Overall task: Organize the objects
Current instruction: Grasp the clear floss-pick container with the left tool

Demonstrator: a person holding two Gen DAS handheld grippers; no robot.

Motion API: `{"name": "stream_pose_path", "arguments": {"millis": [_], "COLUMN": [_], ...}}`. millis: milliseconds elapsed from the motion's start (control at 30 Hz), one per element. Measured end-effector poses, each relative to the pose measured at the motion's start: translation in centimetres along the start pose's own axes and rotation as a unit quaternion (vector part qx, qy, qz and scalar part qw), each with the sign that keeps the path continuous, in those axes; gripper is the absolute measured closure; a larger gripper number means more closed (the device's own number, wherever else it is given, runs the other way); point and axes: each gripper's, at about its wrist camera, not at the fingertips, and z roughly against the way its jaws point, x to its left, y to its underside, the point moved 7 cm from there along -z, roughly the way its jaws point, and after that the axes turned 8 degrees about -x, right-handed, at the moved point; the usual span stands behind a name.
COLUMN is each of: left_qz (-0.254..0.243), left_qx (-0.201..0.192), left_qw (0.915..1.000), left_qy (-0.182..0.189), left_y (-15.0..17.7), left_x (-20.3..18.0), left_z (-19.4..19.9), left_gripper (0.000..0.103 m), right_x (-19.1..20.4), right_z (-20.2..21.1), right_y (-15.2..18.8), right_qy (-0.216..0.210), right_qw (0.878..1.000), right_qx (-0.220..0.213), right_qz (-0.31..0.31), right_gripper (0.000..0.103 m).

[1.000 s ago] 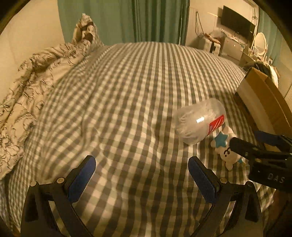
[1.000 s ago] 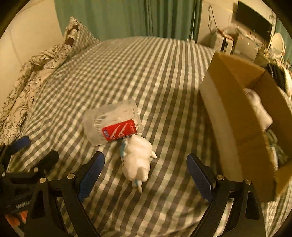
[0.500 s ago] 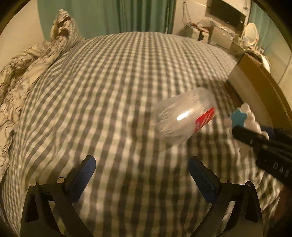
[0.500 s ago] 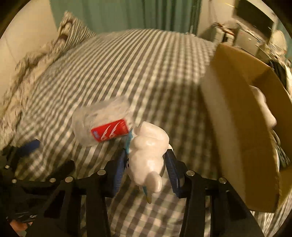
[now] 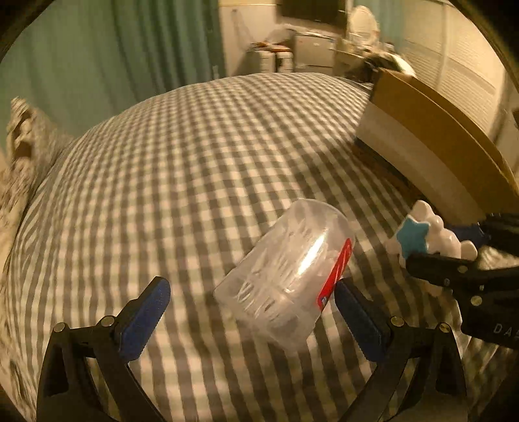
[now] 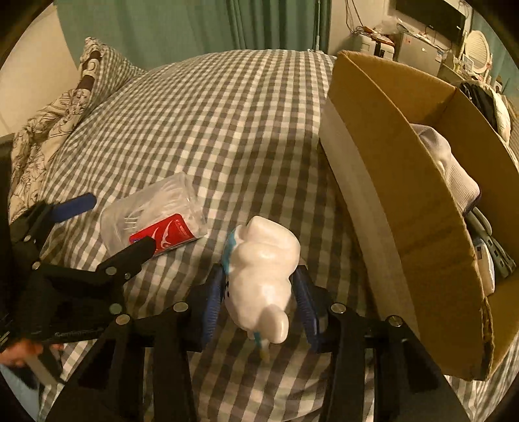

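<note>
A clear plastic jar [image 5: 285, 276] with a red label lies on its side on the checked bed; it also shows in the right wrist view [image 6: 152, 217]. My left gripper [image 5: 249, 311] is open, its fingers on either side of the jar, not closed on it. My right gripper [image 6: 259, 298] is shut on a white figurine [image 6: 262, 276] with a blue star, held just above the bed; the figurine also shows in the left wrist view [image 5: 428, 237]. A cardboard box [image 6: 405, 201] stands to the right.
The box holds a white cloth [image 6: 451, 168] and other items. A floral duvet and pillow [image 6: 52, 123] lie at the bed's left. Green curtains [image 6: 194, 29] and furniture stand behind the bed.
My right gripper closed on the white figurine and lifted it slightly. My left gripper moved right and forward until its open fingers came around the jar.
</note>
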Motion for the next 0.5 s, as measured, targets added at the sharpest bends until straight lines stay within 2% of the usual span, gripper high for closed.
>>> {"name": "stream_pose_path", "arguments": {"millis": [133,233,333,400,500], "left_qz": [-0.037,-0.077,-0.077,-0.059,-0.04], "left_qx": [0.008,0.014,0.022,0.036,0.053], "left_qw": [0.9992,0.9969,0.9964,0.9968,0.9971], "left_qy": [0.013,0.01,0.028,0.04,0.037], "left_y": [0.0,0.0,0.4,1.0,1.8], "left_x": [-1.3,-2.5,-3.2,-3.2,-3.0], "left_z": [-1.8,-3.0,-3.2,-2.9,-1.8], "left_gripper": [0.0,0.0,0.016,0.031,0.033], "right_x": [0.0,-0.2,-0.5,-0.6,-0.7], "right_z": [-0.6,-0.6,-0.5,-0.6,-0.4], "right_y": [0.2,0.2,0.2,0.2,0.3], "right_qy": [0.004,0.004,0.003,0.003,0.007], "right_qw": [1.0,1.0,1.0,1.0,1.0], "right_qx": [0.01,0.01,0.009,0.01,0.009], "right_qz": [0.0,-0.002,-0.006,-0.008,-0.008], "right_gripper": [0.06,0.06,0.06,0.06,0.06]}}
